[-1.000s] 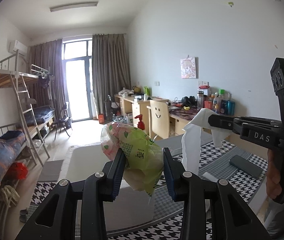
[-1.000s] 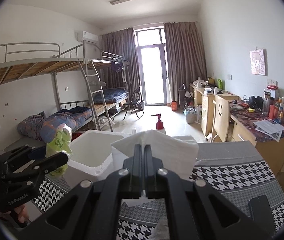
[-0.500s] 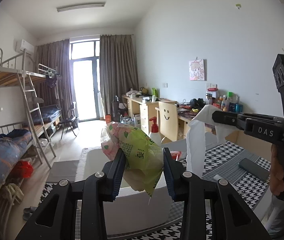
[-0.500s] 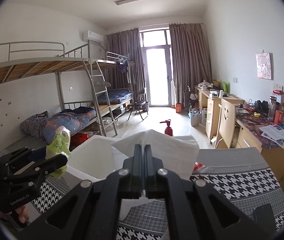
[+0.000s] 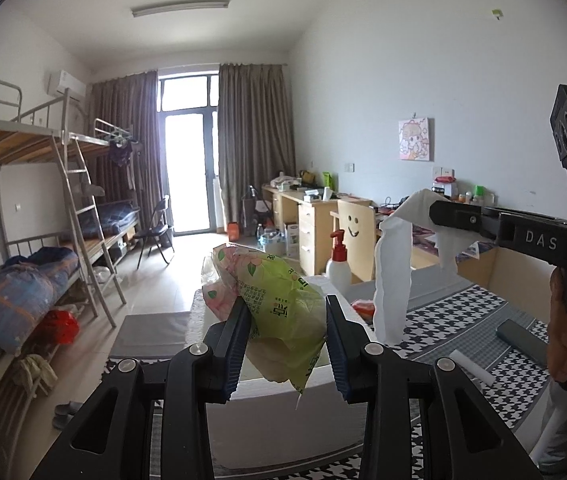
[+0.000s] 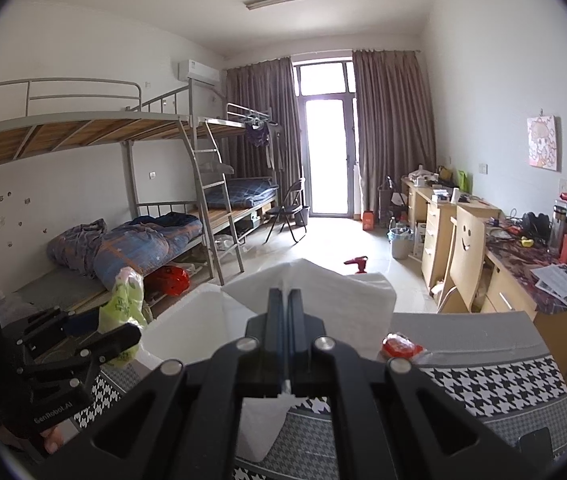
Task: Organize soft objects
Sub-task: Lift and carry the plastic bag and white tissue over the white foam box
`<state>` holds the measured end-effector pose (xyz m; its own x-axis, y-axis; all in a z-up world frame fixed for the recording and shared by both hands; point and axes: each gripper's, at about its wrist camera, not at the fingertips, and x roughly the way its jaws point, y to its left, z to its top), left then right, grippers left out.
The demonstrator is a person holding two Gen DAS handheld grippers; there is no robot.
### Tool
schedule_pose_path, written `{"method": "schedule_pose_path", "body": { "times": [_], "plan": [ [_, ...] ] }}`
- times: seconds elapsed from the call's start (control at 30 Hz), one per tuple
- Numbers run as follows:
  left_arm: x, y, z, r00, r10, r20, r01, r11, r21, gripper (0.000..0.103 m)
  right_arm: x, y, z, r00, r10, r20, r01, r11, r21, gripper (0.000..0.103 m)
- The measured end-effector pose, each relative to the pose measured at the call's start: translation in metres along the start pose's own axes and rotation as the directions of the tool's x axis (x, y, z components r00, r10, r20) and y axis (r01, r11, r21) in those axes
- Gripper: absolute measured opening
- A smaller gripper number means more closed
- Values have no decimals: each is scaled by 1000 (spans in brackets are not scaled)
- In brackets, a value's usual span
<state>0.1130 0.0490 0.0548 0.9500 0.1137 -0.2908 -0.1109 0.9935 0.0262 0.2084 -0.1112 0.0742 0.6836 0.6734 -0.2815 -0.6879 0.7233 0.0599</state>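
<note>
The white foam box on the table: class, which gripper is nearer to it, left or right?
Left. The left gripper, jaws shut on the green tissue pack, hangs right over the white foam box. The right gripper, pinching a white tissue, is off to its right.

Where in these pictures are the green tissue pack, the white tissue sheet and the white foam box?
green tissue pack [image 5: 283,304], left wrist view, printed front.
white tissue sheet [image 6: 339,304], right wrist view, spread upper part.
white foam box [image 6: 187,320], right wrist view, inner wall.
</note>
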Motion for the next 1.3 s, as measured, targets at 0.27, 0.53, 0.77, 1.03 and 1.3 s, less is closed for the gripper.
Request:
{"method": "schedule_pose_path", "body": {
  "times": [0.27,0.53,0.77,1.03,1.3],
  "plan": [
    [-1,5,0,999,31,-10,-31,999,-7,39,8,7,9,1000,27,7,-27,1000,-4,4],
    [-3,13,-2,997,72,-11,-72,997,-31,39,25,16,7,998,67,-21,-68,998,-12,4],
    [-4,22,-5,996,90,-7,-91,995,-46,39,38,28,10,995,94,-41,-95,995,-25,4],
    [-4,30,-9,995,100,-8,-101,993,-66,39,61,41,-4,986,114,-120,-119,992,-40,4],
    [-4,32,-10,995,98,-7,-98,992,-80,39,77,51,-15,973,125,-196,-137,990,-46,4]
  ]
}}
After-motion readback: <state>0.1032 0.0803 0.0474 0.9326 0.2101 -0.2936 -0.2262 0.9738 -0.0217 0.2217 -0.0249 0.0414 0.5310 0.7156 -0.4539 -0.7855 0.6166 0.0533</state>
